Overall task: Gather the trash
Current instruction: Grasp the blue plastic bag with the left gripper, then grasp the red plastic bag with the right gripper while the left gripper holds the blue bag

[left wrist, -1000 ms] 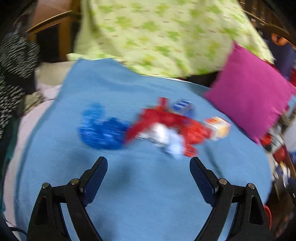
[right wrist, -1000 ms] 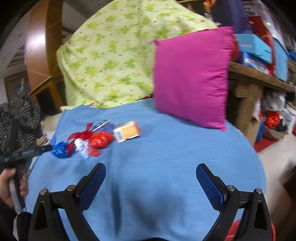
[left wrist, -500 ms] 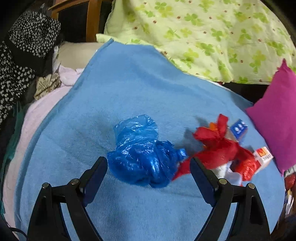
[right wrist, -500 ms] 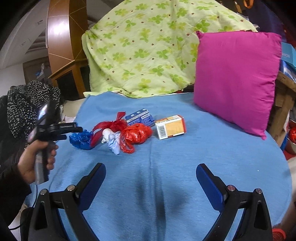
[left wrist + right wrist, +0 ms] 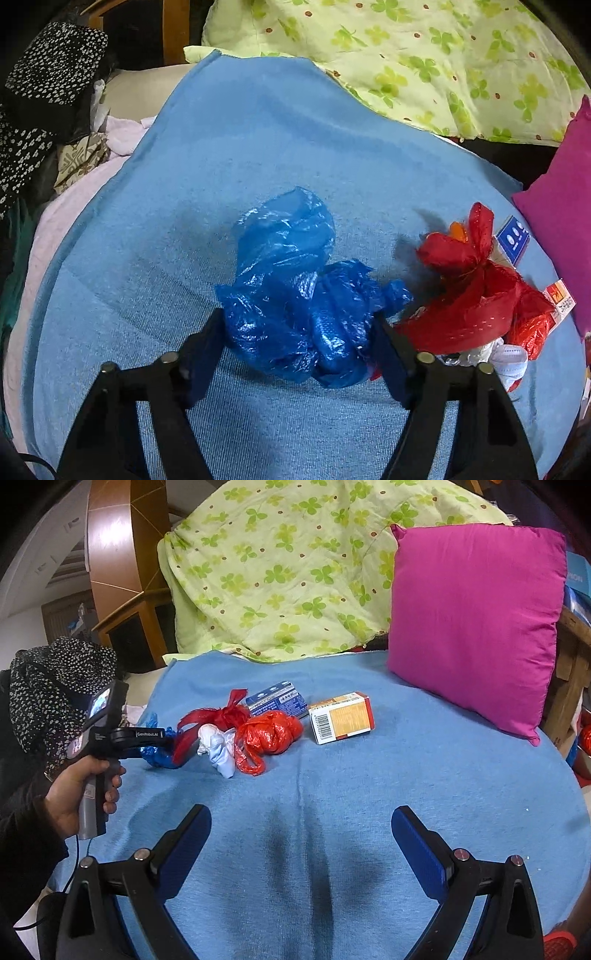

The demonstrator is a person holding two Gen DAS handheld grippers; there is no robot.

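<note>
A crumpled blue plastic bag [image 5: 295, 295] lies on the blue blanket [image 5: 258, 129]. My left gripper [image 5: 297, 325] has it between its jaws, which are closing, and both pads touch its sides. The right wrist view shows that left gripper [image 5: 162, 738], held by a hand [image 5: 74, 797], at the blue bag [image 5: 159, 758]. To the bag's right lie a red bag [image 5: 266, 734], a red ribbon-like bag [image 5: 469, 295], a white wad [image 5: 218, 747], a blue box [image 5: 277, 701] and an orange-and-white box [image 5: 341, 718]. My right gripper [image 5: 301, 823] hangs open over bare blanket, nearer than the pile.
A magenta pillow [image 5: 476, 620] leans at the blanket's right. A green clover quilt [image 5: 295, 572] is heaped behind. Black dotted cloth [image 5: 55, 679] and pale bedding [image 5: 74, 206] lie off the left edge. Wooden furniture and boxes stand at the far right.
My left gripper has moved forward and down onto the blue bag, and its jaws have narrowed around it. The right gripper has shifted only slightly and stays open.
</note>
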